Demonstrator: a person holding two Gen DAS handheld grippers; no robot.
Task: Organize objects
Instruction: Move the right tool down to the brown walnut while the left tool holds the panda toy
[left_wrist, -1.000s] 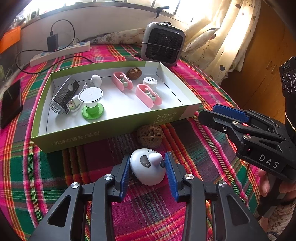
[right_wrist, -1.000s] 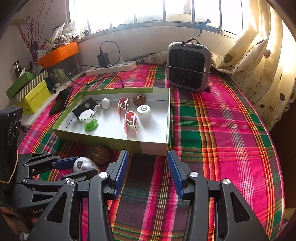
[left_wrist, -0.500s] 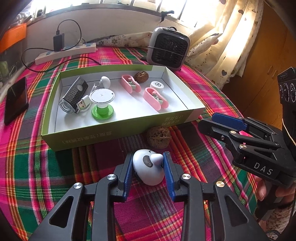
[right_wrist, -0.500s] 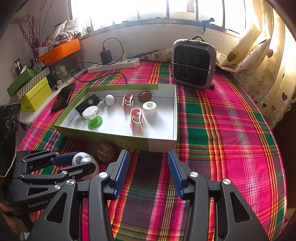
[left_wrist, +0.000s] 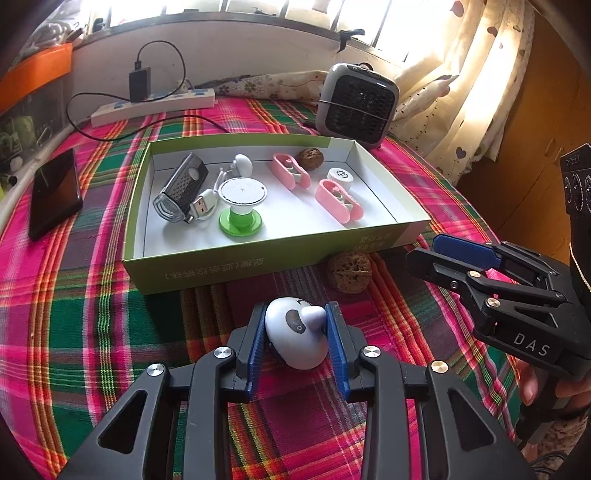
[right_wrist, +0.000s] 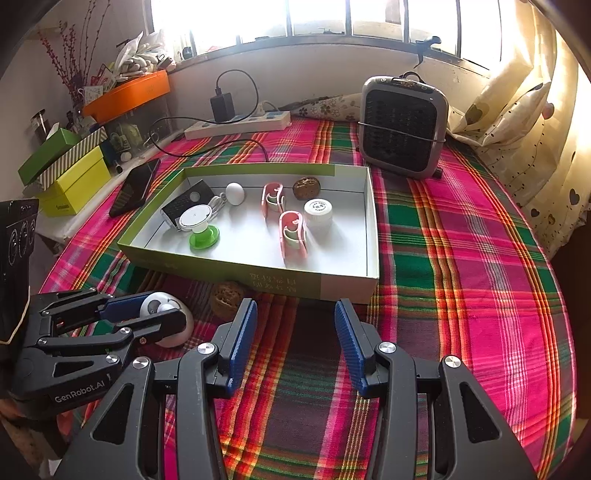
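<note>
My left gripper (left_wrist: 295, 325) is shut on a white egg-shaped toy with grey patches (left_wrist: 295, 338), both blue pads pressing its sides just above the plaid cloth. The same toy (right_wrist: 168, 319) shows at lower left in the right wrist view, between the left gripper's fingers (right_wrist: 147, 321). A brown walnut (left_wrist: 349, 271) lies on the cloth against the front wall of the green-sided tray (left_wrist: 258, 267). The tray holds pink clips (left_wrist: 338, 201), a second walnut (left_wrist: 311, 158), a white cap (left_wrist: 340, 176), a green-and-white spool (left_wrist: 242, 206) and a black device (left_wrist: 181, 188). My right gripper (right_wrist: 295, 343) hovers open over the cloth, nothing between its fingers.
A grey fan heater (right_wrist: 402, 125) stands behind the tray. A black phone (left_wrist: 53, 192) lies left of the tray, with a power strip and charger (left_wrist: 151, 101) at the back. Green and yellow boxes (right_wrist: 66, 170) sit off the table's left edge. Curtains (right_wrist: 535, 122) hang on the right.
The left gripper's jaws closed onto the white toy, which now sits a little higher in the view. The right gripper stayed where it was, still open.
</note>
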